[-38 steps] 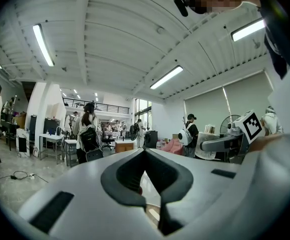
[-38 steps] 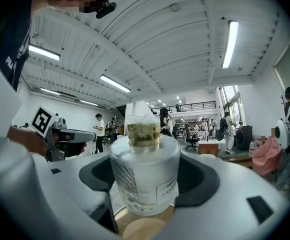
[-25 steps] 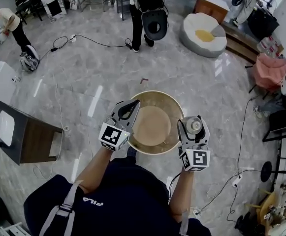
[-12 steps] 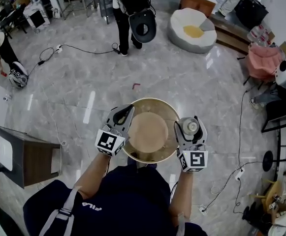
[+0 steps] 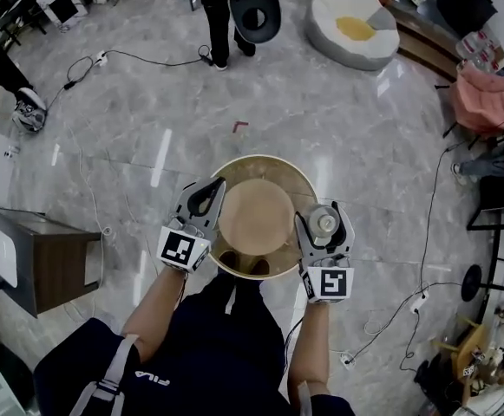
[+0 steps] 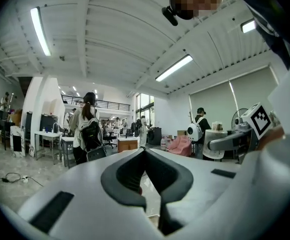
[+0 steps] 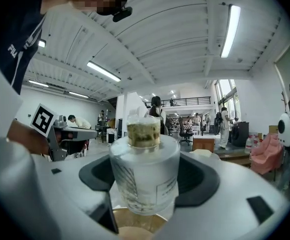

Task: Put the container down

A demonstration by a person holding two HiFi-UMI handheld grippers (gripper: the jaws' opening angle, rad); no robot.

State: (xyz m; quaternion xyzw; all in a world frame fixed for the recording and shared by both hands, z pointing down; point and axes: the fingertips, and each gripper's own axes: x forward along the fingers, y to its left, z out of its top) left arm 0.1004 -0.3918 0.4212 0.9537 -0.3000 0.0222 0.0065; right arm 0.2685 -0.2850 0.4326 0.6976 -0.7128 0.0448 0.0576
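Note:
A frosted glass container (image 5: 324,223) with a gold-brown cap stands upright between the jaws of my right gripper (image 5: 323,218), which is shut on it. In the right gripper view the container (image 7: 144,179) fills the gap of the right gripper (image 7: 145,170), with a gold rim showing just beneath it. It hangs at the right rim of a small round table (image 5: 273,165) with a tan top and gold edge. My left gripper (image 5: 210,192) sits over the table's left rim, shut on nothing. In the left gripper view the tips of the left gripper (image 6: 145,152) meet.
A dark box-shaped side table (image 5: 39,258) stands on the marble floor to the left. Cables (image 5: 113,59) run across the floor at the back and at the right (image 5: 403,312). A person with a backpack (image 5: 234,3) stands far behind, next to a white beanbag (image 5: 356,29).
The head view has tilted, so the table and both grippers sit slightly lower and further left. The right gripper still holds the container at the table's right rim; the left stays shut.

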